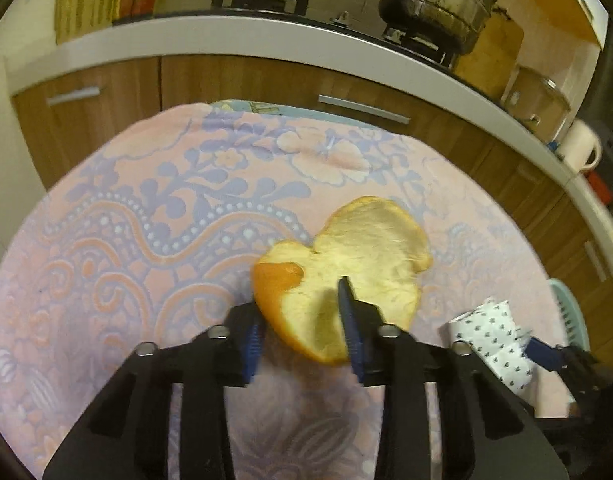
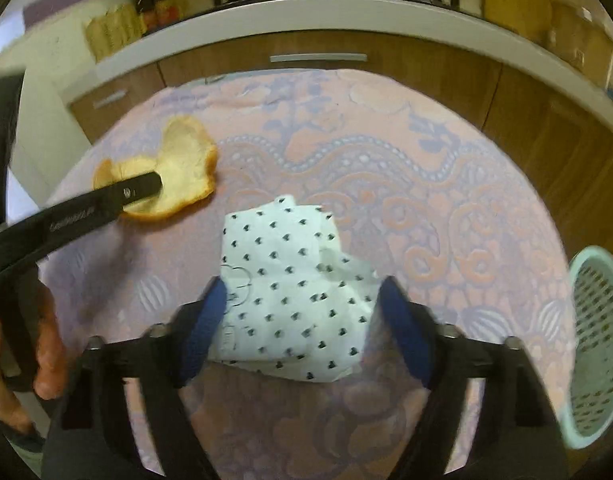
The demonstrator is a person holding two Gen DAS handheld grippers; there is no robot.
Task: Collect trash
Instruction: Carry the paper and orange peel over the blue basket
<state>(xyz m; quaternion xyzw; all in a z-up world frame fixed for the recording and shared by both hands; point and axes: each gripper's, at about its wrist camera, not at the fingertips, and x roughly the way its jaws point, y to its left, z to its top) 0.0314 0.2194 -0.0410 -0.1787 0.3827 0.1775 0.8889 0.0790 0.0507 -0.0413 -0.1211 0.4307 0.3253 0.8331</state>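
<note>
An orange peel (image 1: 358, 264) lies on the pink and lilac patterned cloth (image 1: 146, 208), pale inside up. My left gripper (image 1: 302, 316) is open, its blue-padded fingers on either side of the peel's near edge. The peel also shows in the right wrist view (image 2: 182, 160) with the left gripper's finger over it. A crumpled white paper with small dark hearts (image 2: 290, 292) lies between the open fingers of my right gripper (image 2: 302, 316). In the left wrist view the paper (image 1: 490, 336) sits at the right with the right gripper (image 1: 546, 356) behind it.
A pale green mesh basket (image 2: 598, 344) stands at the table's right edge. Behind the table are wooden cabinets (image 1: 246, 80) under a white counter with a stove, a steel pot (image 1: 438, 0) and a white kettle (image 1: 582, 144).
</note>
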